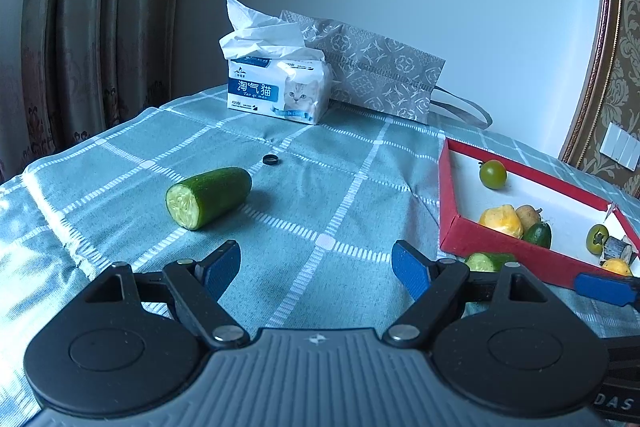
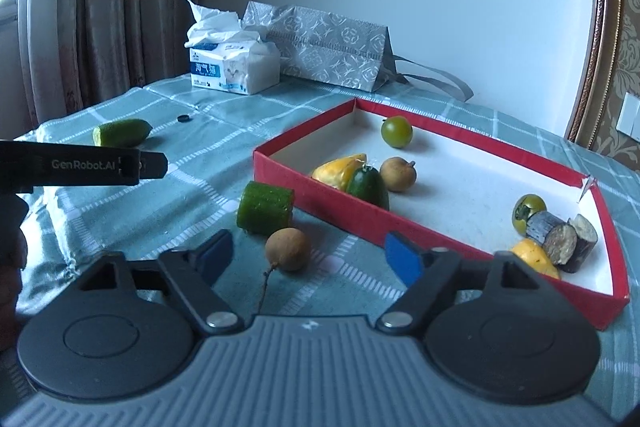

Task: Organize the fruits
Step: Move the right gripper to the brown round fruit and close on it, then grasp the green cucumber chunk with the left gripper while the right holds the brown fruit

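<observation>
My left gripper [image 1: 316, 269] is open over bare cloth; a cut cucumber piece [image 1: 208, 197] lies just ahead and to its left. My right gripper [image 2: 308, 257] is open, and a brown longan [image 2: 287, 249] with a stem lies on the cloth between its blue pads, touching neither. A short cucumber chunk [image 2: 265, 207] stands just beyond the longan, against the red box [image 2: 340, 213]. Inside the box lie a green tomato [image 2: 397, 131], yellow fruit [image 2: 338, 167], a dark green fruit [image 2: 367, 186], another longan [image 2: 397, 173] and sugarcane pieces [image 2: 560, 237].
A tissue pack [image 1: 278, 89] and a grey patterned bag [image 1: 376, 69] stand at the back by the wall. A small black ring [image 1: 271, 159] lies on the checked tablecloth [image 1: 120, 155]. Curtains hang on the left. The left gripper's finger [image 2: 132, 165] shows at the left of the right wrist view.
</observation>
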`<move>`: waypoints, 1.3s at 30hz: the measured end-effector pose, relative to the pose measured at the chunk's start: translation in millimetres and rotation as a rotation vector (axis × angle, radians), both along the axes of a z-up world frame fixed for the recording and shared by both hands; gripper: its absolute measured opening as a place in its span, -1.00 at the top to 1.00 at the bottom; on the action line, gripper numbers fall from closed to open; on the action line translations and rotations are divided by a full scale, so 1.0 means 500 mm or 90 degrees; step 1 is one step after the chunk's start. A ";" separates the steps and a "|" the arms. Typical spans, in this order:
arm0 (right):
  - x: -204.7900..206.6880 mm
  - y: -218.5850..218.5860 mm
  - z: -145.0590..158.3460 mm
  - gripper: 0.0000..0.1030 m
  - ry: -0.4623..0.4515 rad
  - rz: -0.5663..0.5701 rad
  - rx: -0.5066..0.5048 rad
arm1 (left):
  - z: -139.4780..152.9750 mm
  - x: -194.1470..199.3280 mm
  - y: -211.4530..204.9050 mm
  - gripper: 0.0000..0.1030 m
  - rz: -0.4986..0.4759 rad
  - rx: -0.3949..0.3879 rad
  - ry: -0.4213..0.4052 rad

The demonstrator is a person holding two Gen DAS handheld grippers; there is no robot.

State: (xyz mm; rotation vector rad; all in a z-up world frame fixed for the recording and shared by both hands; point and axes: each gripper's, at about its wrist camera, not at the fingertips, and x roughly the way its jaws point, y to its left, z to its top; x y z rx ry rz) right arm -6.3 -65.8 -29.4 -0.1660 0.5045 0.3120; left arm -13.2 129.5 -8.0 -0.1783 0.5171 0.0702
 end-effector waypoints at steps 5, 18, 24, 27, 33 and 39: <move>0.019 0.006 -0.004 -0.19 0.024 0.013 -0.004 | -0.002 0.001 -0.002 -0.61 -0.001 0.001 0.003; 0.039 0.023 -0.012 0.30 0.052 0.029 -0.015 | -0.003 0.004 -0.003 -0.61 -0.004 0.000 0.008; 0.039 0.024 -0.012 0.41 0.050 0.030 -0.019 | -0.003 0.005 -0.005 -0.61 -0.005 0.000 0.010; 0.037 0.030 -0.013 0.53 0.046 0.030 -0.025 | -0.003 0.007 -0.004 -0.61 -0.005 -0.002 0.012; 0.021 0.020 -0.006 0.51 0.027 0.016 -0.013 | -0.003 0.006 -0.004 -0.61 -0.005 0.000 0.012; -0.031 -0.049 0.012 0.52 -0.004 -0.014 0.019 | -0.001 0.002 -0.011 -0.61 -0.015 0.010 0.002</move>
